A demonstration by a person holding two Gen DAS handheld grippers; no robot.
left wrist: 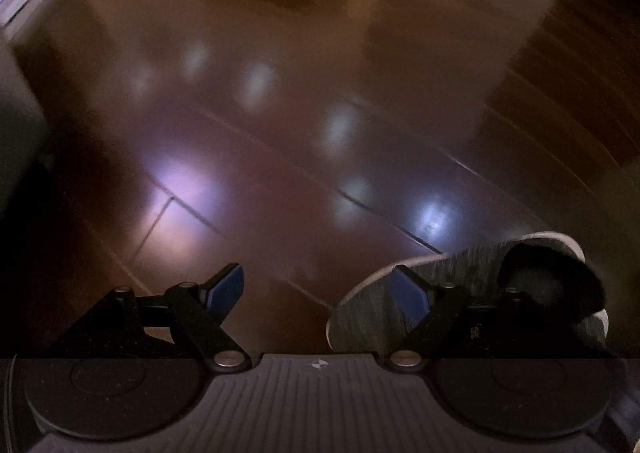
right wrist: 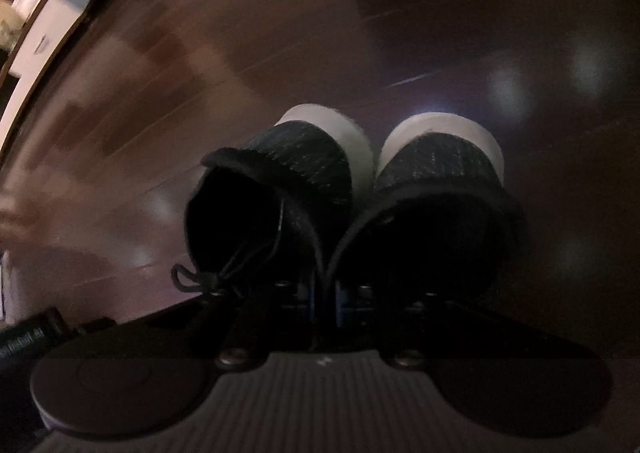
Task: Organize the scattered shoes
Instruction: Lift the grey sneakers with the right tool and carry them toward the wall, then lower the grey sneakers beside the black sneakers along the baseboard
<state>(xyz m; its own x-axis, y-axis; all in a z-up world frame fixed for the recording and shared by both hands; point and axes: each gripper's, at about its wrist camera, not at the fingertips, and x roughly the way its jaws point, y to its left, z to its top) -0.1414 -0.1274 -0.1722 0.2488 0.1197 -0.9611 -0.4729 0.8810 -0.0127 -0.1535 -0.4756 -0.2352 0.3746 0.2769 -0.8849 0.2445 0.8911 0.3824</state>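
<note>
A dark wooden floor (right wrist: 460,13) fills both views, glossy with lamp reflections and smeared by motion blur. At the far left of the right wrist view runs a white cabinet (right wrist: 44,33).

The pair of shoes (right wrist: 352,189), dark knit uppers with white toe caps, sits side by side just ahead of the right tool (right wrist: 325,299), toes pointing away. That tool's blue pads are drawn close together around the inner collars where the two shoes meet, so it seems to pinch both at once, though the dim light makes the contact hard to confirm. A loose lace (right wrist: 200,277) trails off the left shoe.

The left tool (left wrist: 324,289) is spread wide and holds nothing; a grey shoe (left wrist: 472,285) lies at the near right, behind its right finger.

To carry the pair well, the pinch should stay firm on both collars, the shoes level, the lace kept from snagging, and the set-down straight, toes aligned.
</note>
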